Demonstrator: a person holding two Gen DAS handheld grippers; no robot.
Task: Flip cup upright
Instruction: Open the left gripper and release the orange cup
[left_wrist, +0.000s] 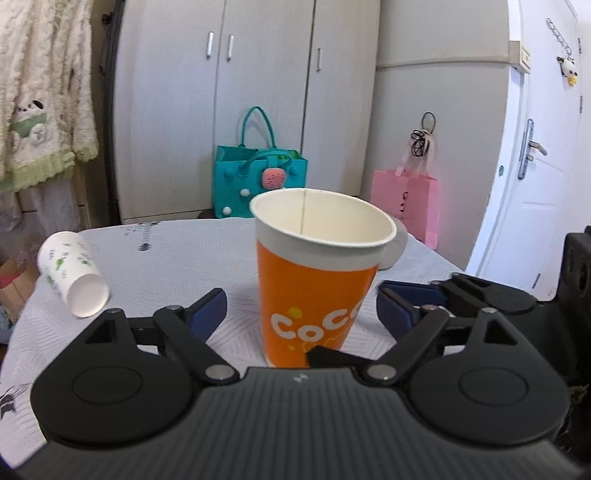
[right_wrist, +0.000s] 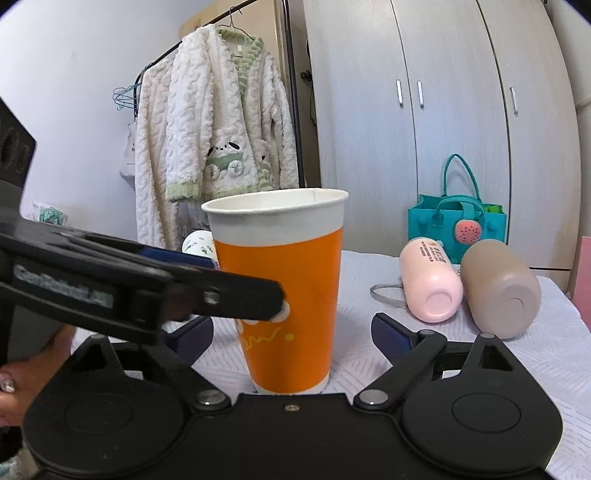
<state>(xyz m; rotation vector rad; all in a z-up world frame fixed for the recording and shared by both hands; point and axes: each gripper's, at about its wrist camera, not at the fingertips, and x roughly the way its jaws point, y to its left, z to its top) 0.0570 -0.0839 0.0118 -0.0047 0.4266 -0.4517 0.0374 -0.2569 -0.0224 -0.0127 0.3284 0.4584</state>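
Both the left tool (left_wrist: 301, 306) and right tool (right_wrist: 291, 332) gape wide.

Pale grey wardrobe (left_wrist: 258, 103) across the back wall, metal handles on doors. White door (left_wrist: 532, 147) at right, lever handle. Clothes rack (right_wrist: 280, 74) left of wardrobe, fluffy white robe (right_wrist: 214, 122) hanging. Teal bag (left_wrist: 255, 173) and pink bag (left_wrist: 410, 203) on floor by wardrobe. Even daylight.
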